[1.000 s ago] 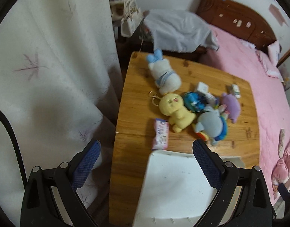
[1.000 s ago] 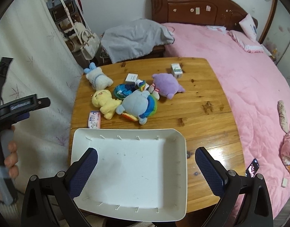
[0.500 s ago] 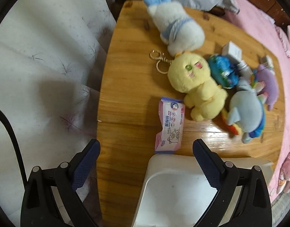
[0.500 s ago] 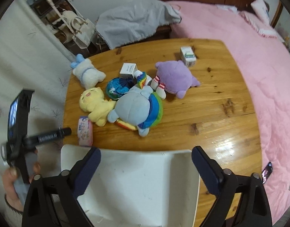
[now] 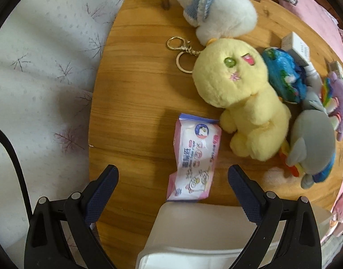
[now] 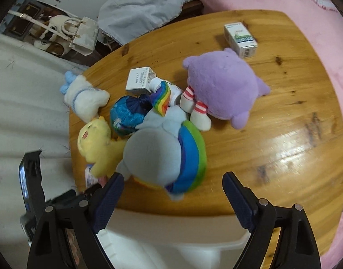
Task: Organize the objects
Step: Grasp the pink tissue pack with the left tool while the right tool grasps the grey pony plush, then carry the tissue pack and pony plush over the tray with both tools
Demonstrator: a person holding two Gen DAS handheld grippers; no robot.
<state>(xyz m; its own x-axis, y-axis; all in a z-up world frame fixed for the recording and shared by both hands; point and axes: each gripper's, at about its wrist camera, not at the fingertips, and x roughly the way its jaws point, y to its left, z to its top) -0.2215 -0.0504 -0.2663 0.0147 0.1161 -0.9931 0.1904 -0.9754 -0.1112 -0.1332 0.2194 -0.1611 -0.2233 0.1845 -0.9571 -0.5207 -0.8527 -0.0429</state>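
My left gripper [image 5: 172, 176] is open and empty, hovering just over a pink wet-wipe pack [image 5: 195, 161] on the wooden table [image 5: 135, 71]. A yellow plush [image 5: 238, 98] with a keyring lies right of the pack, a white plush [image 5: 218, 6] beyond it. My right gripper [image 6: 172, 183] is open and empty above a grey rainbow plush [image 6: 164, 150]. A purple plush [image 6: 220, 87], a blue pouch [image 6: 128, 114] and two small boxes [image 6: 239, 38] [image 6: 139, 80] lie further back. A white tray [image 5: 207, 231] sits at the table's near edge, under both grippers.
A white curtain [image 5: 43, 71] hangs along the table's left side. A pink bed [image 6: 305, 6] borders the right and far sides. Grey cloth [image 6: 146, 4] and handbags [image 6: 66, 31] lie behind the table. The left gripper's body [image 6: 34, 192] shows at the right wrist view's lower left.
Both grippers have dropped and moved forward over the tray toward the toys. The left now hangs over the wipe pack, the right over the grey rainbow plush. Nothing was grasped.
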